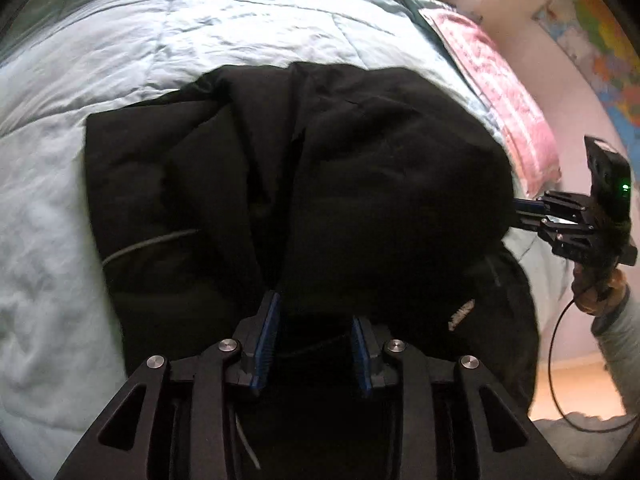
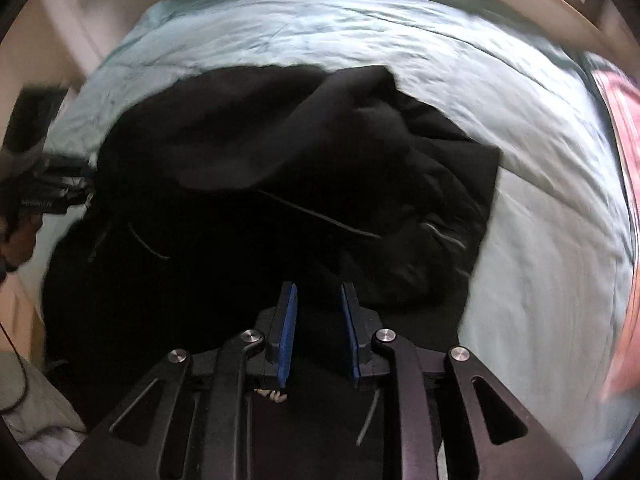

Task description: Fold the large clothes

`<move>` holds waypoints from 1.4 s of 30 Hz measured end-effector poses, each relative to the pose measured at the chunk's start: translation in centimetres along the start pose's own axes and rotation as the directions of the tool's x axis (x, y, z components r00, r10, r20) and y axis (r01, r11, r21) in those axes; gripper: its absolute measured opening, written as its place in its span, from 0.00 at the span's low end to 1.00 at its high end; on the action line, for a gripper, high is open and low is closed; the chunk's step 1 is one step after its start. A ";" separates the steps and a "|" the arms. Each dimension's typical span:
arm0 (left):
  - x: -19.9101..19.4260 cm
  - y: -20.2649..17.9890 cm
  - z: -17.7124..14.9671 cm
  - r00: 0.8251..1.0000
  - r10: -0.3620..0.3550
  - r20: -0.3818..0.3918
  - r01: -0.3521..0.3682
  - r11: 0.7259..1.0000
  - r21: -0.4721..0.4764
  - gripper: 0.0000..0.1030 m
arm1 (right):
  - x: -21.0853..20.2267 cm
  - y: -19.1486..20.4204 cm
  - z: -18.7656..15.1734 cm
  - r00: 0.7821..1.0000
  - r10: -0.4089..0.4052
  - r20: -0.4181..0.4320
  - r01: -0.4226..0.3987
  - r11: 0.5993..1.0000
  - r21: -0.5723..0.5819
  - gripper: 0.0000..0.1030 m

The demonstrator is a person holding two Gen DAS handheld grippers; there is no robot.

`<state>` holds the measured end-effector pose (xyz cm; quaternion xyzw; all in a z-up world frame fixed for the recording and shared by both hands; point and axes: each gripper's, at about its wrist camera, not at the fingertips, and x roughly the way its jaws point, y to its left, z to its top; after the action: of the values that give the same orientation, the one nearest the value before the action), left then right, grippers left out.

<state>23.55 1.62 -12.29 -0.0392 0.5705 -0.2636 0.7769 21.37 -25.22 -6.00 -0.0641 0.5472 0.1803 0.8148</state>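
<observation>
A large black jacket [image 1: 320, 184] lies partly folded on a pale blue bed; it also shows in the right wrist view [image 2: 280, 184]. My left gripper [image 1: 316, 312] is at the jacket's near edge, jaws apart with black fabric between the blue pads; whether it grips is unclear. My right gripper [image 2: 318, 304] is likewise over the near edge with black fabric between its pads. In the left wrist view the right gripper [image 1: 520, 212] reaches into the jacket's right side. In the right wrist view the left gripper [image 2: 84, 192] touches the jacket's left edge.
The pale blue quilt [image 1: 140, 40] covers the bed around the jacket. A pink pillow [image 1: 504, 92] lies at the right by the wall. A coloured map [image 1: 600, 40] hangs on the wall. A cable [image 1: 556, 360] hangs from the right hand.
</observation>
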 end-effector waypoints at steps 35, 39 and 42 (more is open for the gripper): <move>-0.1 -1.6 0.3 0.932 -0.316 0.180 0.349 0.915 -0.203 0.45 | 4.9 6.9 3.7 0.967 0.213 0.137 -0.237 0.953 0.189 0.59; 5.8 -0.2 -0.9 0.983 -0.181 0.026 0.181 0.943 -0.279 0.45 | 9.2 8.0 3.1 0.987 0.161 0.026 -0.163 0.967 0.195 0.65; 7.9 1.9 -1.9 0.971 -0.236 0.039 0.234 0.902 -0.364 0.38 | 13.9 7.3 1.8 0.987 0.155 -0.053 -0.137 0.960 0.246 0.65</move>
<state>24.19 0.07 -20.49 -0.2507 0.6028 -0.2444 0.7170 24.94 -14.83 -17.29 0.0695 0.5973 0.1697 0.7808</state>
